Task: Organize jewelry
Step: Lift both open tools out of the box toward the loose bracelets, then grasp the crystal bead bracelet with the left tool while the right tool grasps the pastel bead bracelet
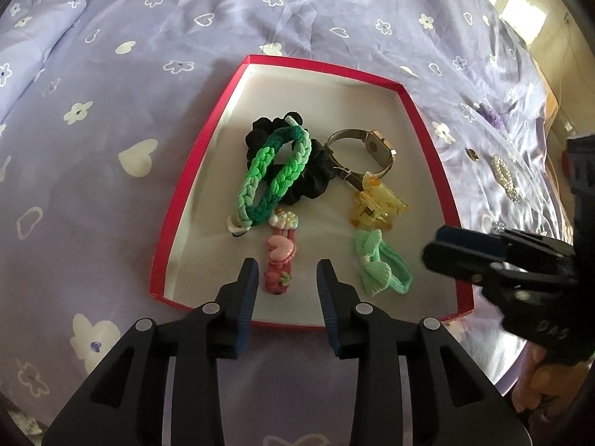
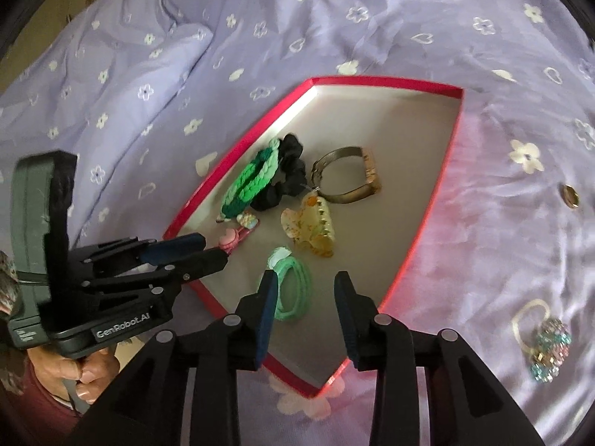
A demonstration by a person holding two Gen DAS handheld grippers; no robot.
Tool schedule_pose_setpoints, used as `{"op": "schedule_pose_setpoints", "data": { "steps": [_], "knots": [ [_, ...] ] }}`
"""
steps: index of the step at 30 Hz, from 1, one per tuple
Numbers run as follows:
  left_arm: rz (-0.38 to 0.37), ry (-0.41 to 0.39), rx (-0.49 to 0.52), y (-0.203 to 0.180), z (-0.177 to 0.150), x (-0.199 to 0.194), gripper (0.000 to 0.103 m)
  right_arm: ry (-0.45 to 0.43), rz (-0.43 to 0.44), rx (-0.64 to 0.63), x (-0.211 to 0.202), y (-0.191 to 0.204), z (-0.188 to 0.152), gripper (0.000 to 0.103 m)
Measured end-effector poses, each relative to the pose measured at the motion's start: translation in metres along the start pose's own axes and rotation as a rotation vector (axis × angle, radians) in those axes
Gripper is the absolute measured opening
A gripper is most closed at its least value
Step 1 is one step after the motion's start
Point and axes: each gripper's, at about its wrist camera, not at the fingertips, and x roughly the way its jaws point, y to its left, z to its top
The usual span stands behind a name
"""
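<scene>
Left gripper point(image 1: 287, 278) is sitting at bottom centre of the left wrist view, jaws wide, holding nothing, straddling the pink heart hair clip point(image 1: 279, 263) just inside the near rim of the red box point(image 1: 427, 141). Right gripper point(image 2: 305, 291) is filling the bottom centre of the right wrist view, jaws also wide and empty, hovering over the box's near corner beside the mint hair tie point(image 2: 293, 293).

Box is lying on a lilac flowered bedsheet point(image 1: 148, 74), mid-frame in both views. Inside, upper middle: green braided band point(image 1: 271, 171) is overlapping a black scrunchie point(image 1: 308, 174). Right of those, a gold watch point(image 1: 366, 150) is standing on its edge, touching the yellow claw clip point(image 1: 377, 204) below it. Mint tie is lying lower right in the left view, close to the pink clip.

Outside the box, on the sheet at the right edge of the right wrist view: a small gold round piece point(image 2: 569, 195) and a beaded sparkly hair tie point(image 2: 546, 345), well apart from the box.
</scene>
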Motion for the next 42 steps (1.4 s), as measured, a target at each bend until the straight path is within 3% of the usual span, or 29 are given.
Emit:
{"op": "schedule_pose_setpoints", "data": {
  "steps": [10, 18, 34, 42],
  "knots": [
    [-0.037, -0.041, 0.005, -0.016, 0.004, -0.018, 0.03, -0.126, -0.023, 0.124, -0.06, -0.038, -0.029, 0.035],
    [-0.108, -0.074, 0.073, -0.063, 0.006, -0.034, 0.038, -0.21, -0.112, 0.264, -0.113, -0.096, -0.066, 0.036],
    [-0.211, -0.017, 0.261, -0.177, -0.004, -0.022, 0.038, -0.321, -0.29, 0.491, -0.197, -0.192, -0.144, 0.036],
    [-0.218, 0.013, 0.329, -0.218, 0.001, -0.001, 0.038, -0.338, -0.351, 0.54, -0.204, -0.222, -0.152, 0.033]
  ]
}}
